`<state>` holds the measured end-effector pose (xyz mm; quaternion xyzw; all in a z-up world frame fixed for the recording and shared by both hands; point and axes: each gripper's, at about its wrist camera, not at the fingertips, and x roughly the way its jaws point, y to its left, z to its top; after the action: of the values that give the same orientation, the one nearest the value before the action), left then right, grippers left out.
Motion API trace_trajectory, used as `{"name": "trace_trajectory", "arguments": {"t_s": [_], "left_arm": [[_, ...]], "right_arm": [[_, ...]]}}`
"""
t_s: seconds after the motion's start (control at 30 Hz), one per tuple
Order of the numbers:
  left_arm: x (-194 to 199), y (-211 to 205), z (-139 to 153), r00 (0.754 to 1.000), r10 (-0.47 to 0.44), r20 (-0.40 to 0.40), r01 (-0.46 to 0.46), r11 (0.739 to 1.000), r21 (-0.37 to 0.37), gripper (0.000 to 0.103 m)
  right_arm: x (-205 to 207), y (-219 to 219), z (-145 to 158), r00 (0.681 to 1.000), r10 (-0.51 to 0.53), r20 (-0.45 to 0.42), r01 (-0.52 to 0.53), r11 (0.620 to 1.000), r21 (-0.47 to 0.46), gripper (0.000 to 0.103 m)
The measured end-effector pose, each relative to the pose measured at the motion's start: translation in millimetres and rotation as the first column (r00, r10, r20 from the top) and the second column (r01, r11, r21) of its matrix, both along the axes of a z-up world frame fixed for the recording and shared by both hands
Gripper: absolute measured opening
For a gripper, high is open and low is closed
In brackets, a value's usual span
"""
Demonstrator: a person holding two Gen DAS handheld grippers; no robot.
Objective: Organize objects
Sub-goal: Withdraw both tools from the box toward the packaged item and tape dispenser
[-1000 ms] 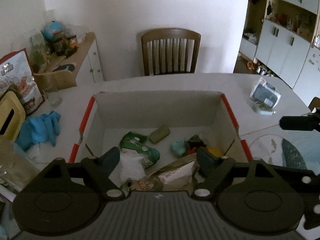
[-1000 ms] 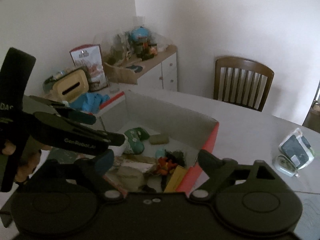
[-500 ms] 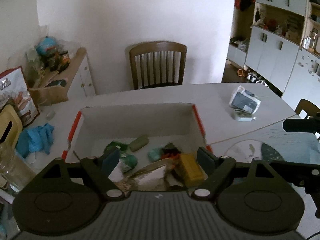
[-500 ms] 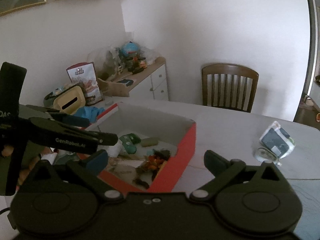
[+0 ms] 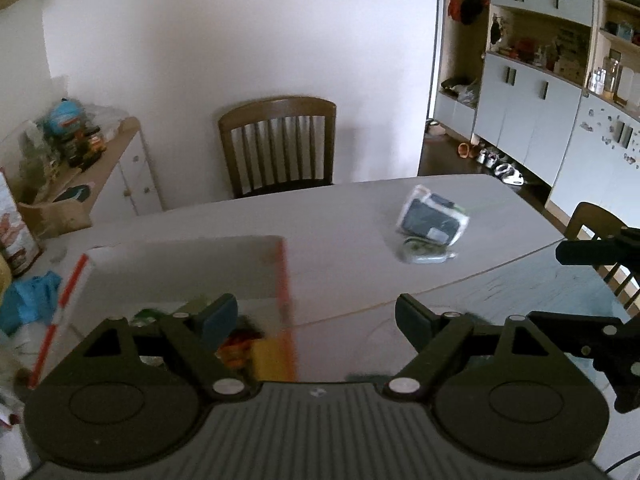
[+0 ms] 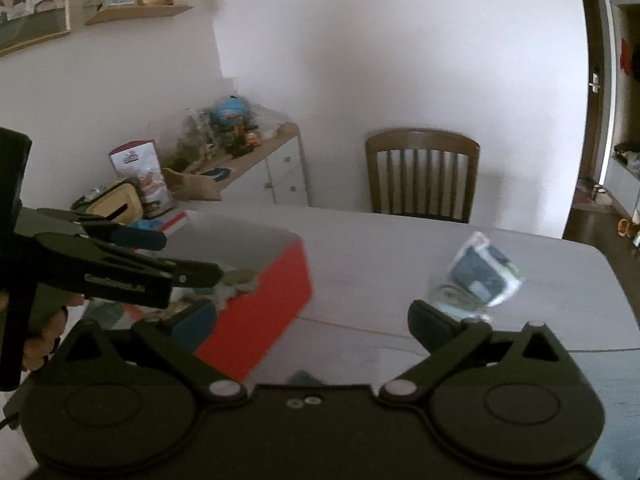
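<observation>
A red-and-white cardboard box (image 5: pixel 285 280) (image 6: pixel 276 292) sits on the white table and holds several small items, among them a yellow block (image 5: pixel 270 360) and a green packet (image 5: pixel 146 314). My left gripper (image 5: pixel 316 316) is open and empty, held above the box's right wall; it also shows from the side in the right wrist view (image 6: pixel 188 256). My right gripper (image 6: pixel 312 320) is open and empty, to the right of the box. A plastic-wrapped dark pouch (image 5: pixel 434 220) (image 6: pixel 484 272) lies on the table beyond, with a small clear item (image 5: pixel 424 254) in front of it.
A wooden chair (image 5: pixel 278 146) stands at the table's far side. A side cabinet (image 5: pixel 116 168) with jars is at the left. A blue cloth (image 5: pixel 28 304) lies left of the box. A glass mat (image 5: pixel 540 300) covers the table's right part.
Both grippers have pulled back, risen and swung right, away from over the box. The box now sits at lower left in both views and the wrapped pouch is nearer centre.
</observation>
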<state>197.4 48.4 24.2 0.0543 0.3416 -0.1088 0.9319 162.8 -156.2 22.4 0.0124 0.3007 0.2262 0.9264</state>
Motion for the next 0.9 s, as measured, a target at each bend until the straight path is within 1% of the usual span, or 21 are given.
{"name": "trace_trajectory", "arguments": {"t_s": [0.3,0.43,0.67,0.77,0.9], "left_arm": [[22,-85,-21,1.0,0.02,-0.013,-0.02,1.0,0.004,0.086],[28,-113,-34,0.999,0.031,-0.02,-0.031,1.0,0.005,0.086],[51,-146,-56,0.999,0.03,-0.012,-0.03,0.999,0.023,0.086],[69,-152,-66,1.0,0.03,-0.008,-0.029,0.999,0.024,0.086],[98,-155,-84,1.0,0.007,-0.009,-0.007,1.0,0.014,0.086]], "right_arm": [[27,-90,-12,1.0,-0.021,-0.017,0.021,1.0,-0.018,0.102],[45,-124,-21,0.999,-0.029,-0.041,0.028,0.999,-0.036,0.102],[77,-158,-35,0.997,-0.029,-0.069,0.025,0.998,-0.062,0.102],[95,-165,-40,0.996,-0.034,-0.079,0.029,0.998,-0.062,0.102],[122,-169,-50,0.994,-0.047,-0.094,0.041,0.997,-0.065,0.102]]}}
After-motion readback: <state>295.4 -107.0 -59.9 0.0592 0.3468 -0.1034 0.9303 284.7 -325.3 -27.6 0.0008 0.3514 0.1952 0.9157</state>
